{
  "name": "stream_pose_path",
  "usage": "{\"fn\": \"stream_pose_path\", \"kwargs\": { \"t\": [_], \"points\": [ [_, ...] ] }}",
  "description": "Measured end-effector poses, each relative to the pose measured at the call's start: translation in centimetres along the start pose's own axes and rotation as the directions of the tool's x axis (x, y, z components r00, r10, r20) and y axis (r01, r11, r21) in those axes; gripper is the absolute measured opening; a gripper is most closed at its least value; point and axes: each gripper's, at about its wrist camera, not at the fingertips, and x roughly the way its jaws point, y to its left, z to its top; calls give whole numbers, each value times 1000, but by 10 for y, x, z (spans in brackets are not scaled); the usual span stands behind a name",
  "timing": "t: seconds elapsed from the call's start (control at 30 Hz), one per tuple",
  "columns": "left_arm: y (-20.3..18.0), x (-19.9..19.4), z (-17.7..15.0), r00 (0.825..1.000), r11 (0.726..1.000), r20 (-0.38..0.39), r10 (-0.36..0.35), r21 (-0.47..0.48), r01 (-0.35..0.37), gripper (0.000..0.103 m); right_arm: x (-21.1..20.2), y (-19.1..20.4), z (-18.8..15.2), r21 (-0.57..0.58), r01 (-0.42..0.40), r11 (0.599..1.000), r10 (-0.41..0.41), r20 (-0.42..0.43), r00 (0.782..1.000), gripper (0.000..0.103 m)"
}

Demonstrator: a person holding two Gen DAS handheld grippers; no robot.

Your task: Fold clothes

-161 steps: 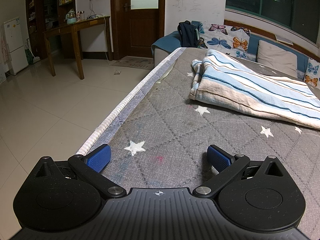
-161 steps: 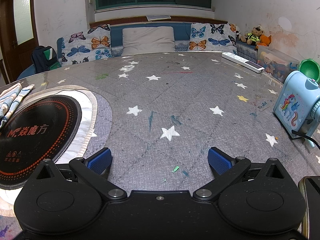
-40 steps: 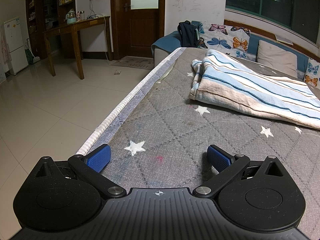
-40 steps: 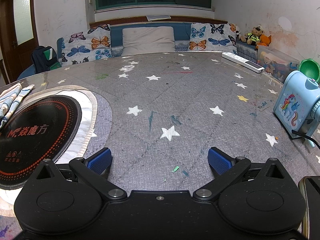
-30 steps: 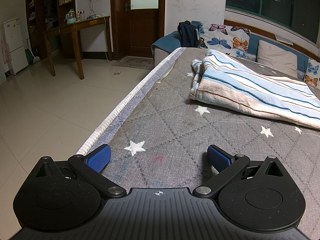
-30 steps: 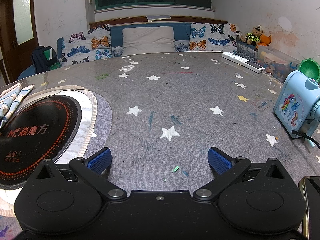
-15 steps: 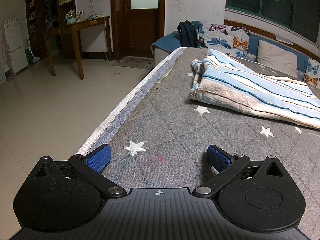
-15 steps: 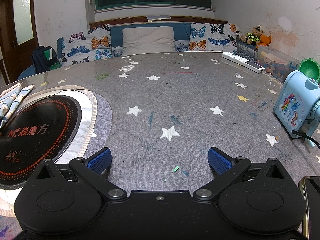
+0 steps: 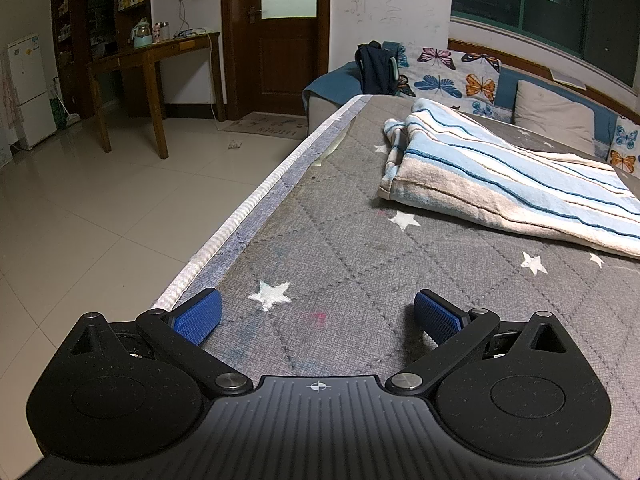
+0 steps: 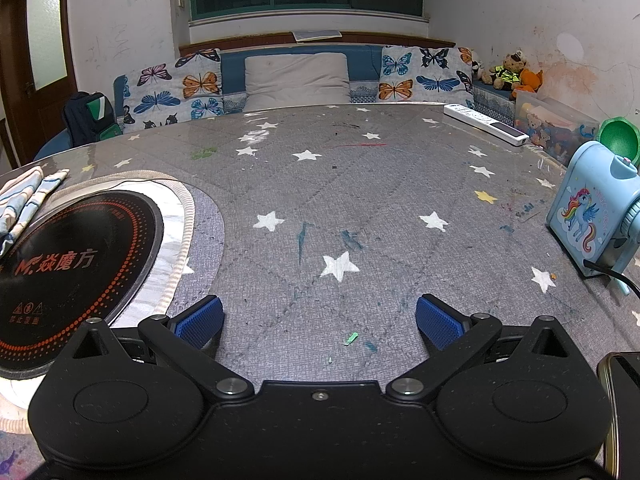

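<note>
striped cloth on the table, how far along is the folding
Not started, by the look of it. The blue, white and beige striped cloth lies in a loose rumpled heap on the grey star-patterned table cover. Nothing is in hand: the left hand-held gripper and right hand-held gripper are both open and empty, short of the cloth. Reaching, grasping and every fold remain.

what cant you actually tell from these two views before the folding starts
- Striped cloth: left wrist view cuts off its right end at the frame edge; the right wrist view shows only a corner, so its full shape and kind of garment are unclear.
- Induction cooktop: partly hidden behind the right gripper.
- Dark object at the lower right edge: cut off, unidentifiable.
- The left gripper body hides the table directly beneath it.
</note>
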Motion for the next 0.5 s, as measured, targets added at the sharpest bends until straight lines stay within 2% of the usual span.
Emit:
{"fn": "stream_pose_path", "kwargs": {
  "t": [0.5],
  "points": [
    [0,0,0,1000,1000,0,0,0,0,103,0,0,0,0,0,1000,0,0,1000,103]
  ]
}}
